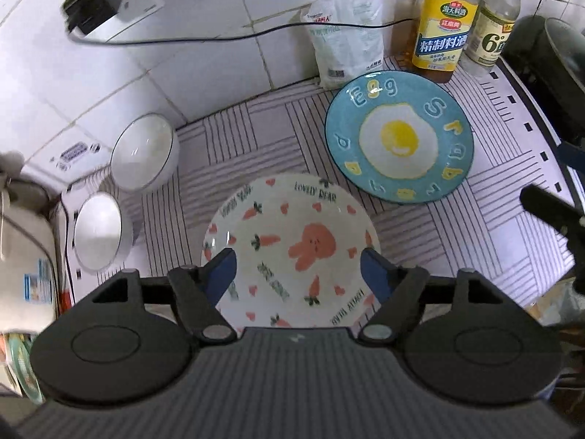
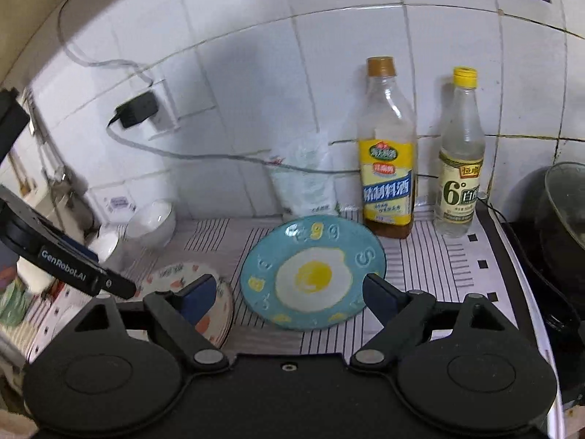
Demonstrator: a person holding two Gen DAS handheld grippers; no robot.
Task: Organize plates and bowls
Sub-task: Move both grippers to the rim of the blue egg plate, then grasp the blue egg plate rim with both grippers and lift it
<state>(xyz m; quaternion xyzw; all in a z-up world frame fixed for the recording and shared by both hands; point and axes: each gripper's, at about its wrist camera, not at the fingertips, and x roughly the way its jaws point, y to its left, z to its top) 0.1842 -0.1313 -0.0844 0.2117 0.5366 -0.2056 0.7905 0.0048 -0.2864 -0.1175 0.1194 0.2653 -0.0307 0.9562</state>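
A white plate with carrots and a pink bear (image 1: 292,241) lies on the striped mat (image 1: 256,128). My left gripper (image 1: 298,274) hangs over it, open, with nothing between its blue pads. A blue fried-egg plate (image 1: 398,139) lies beyond it to the right. Two white bowls (image 1: 144,152) (image 1: 98,232) sit at the left by the wall. In the right wrist view my right gripper (image 2: 289,289) stands open above the near part of the blue plate (image 2: 312,272) and holds nothing. The carrot plate (image 2: 172,274) shows to its left, partly behind a finger.
Two bottles (image 2: 387,168) (image 2: 459,168) and a white bag (image 2: 307,179) stand along the tiled wall behind the blue plate. A plug and cable (image 2: 137,109) hang on the wall. A dark lidded pot (image 2: 563,219) sits at the right. The left gripper's body (image 2: 69,267) juts in from the left.
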